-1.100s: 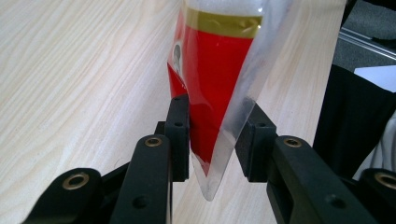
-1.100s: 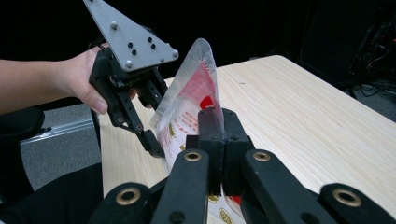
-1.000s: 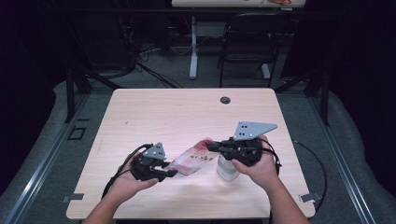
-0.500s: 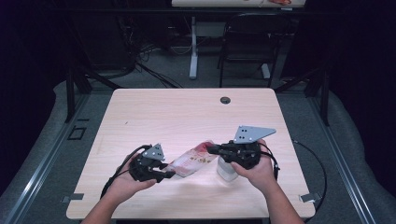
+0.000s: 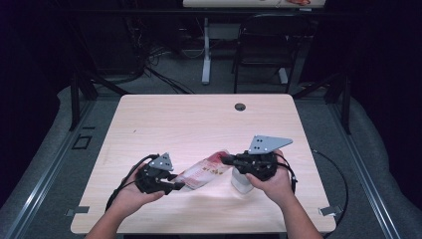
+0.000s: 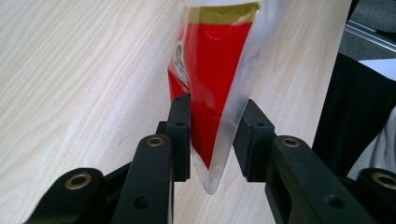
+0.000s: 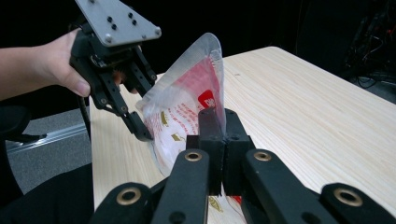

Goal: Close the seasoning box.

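A plastic pouch (image 5: pixel 204 172), red-printed with clear edges, hangs slanted just above the table between both grippers. My left gripper (image 5: pixel 176 183) holds its lower end. In the left gripper view the two pads (image 6: pixel 181 135) press on either side of the pouch (image 6: pixel 210 70), and its clear corner pokes out below them. My right gripper (image 5: pixel 224 160) is shut on the pouch's upper end. In the right gripper view its jaws (image 7: pixel 218 126) pinch the clear edge of the pouch (image 7: pixel 182 107), and the left gripper (image 7: pixel 148 109) grips the far side.
A small white container (image 5: pixel 242 181) stands on the wooden table (image 5: pixel 199 124) under my right hand. A dark cable hole (image 5: pixel 240 106) sits near the far edge. Beyond the table are a chair (image 5: pixel 263 45) and a desk leg (image 5: pixel 206 50).
My right gripper has sunk slightly with the pouch's upper end in it. The left gripper has stayed where it was.
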`<move>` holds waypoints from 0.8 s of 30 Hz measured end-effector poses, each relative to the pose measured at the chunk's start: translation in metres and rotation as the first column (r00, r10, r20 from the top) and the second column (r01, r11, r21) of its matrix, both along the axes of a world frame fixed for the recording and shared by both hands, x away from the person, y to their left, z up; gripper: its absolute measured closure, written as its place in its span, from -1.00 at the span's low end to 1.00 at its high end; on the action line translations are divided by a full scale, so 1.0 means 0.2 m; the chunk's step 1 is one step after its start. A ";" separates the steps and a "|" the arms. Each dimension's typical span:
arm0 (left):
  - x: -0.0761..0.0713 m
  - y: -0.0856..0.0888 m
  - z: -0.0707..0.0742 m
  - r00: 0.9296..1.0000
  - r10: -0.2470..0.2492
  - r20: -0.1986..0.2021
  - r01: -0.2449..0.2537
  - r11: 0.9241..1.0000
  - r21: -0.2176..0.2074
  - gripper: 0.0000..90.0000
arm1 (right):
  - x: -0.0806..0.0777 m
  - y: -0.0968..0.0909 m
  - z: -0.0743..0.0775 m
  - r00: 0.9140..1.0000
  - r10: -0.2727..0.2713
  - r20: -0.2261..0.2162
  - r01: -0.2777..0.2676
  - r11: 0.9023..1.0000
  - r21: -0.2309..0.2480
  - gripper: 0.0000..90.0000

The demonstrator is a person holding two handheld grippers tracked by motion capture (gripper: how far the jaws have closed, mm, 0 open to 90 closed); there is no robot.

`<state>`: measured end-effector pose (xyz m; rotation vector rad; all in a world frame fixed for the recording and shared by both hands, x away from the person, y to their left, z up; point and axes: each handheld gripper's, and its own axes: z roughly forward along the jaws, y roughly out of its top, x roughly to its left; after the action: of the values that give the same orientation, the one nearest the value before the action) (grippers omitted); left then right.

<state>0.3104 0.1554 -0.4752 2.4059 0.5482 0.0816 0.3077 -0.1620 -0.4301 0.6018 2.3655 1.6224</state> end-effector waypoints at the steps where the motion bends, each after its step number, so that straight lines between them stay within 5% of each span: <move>1: 0.00 0.00 0.00 1.000 -0.001 0.002 0.001 1.000 0.000 0.56 | 0.00 0.00 0.00 1.000 -0.003 0.000 0.003 1.000 -0.003 1.00; 24: 0.00 0.03 0.05 1.000 0.016 0.021 -0.015 0.999 -0.031 0.58 | 0.01 -0.04 -0.06 0.999 -0.044 -0.031 0.043 0.999 -0.017 1.00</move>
<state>0.3107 0.1613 -0.4658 2.3688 0.5547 0.1045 0.3105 -0.1695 -0.4422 0.6752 2.3677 1.5860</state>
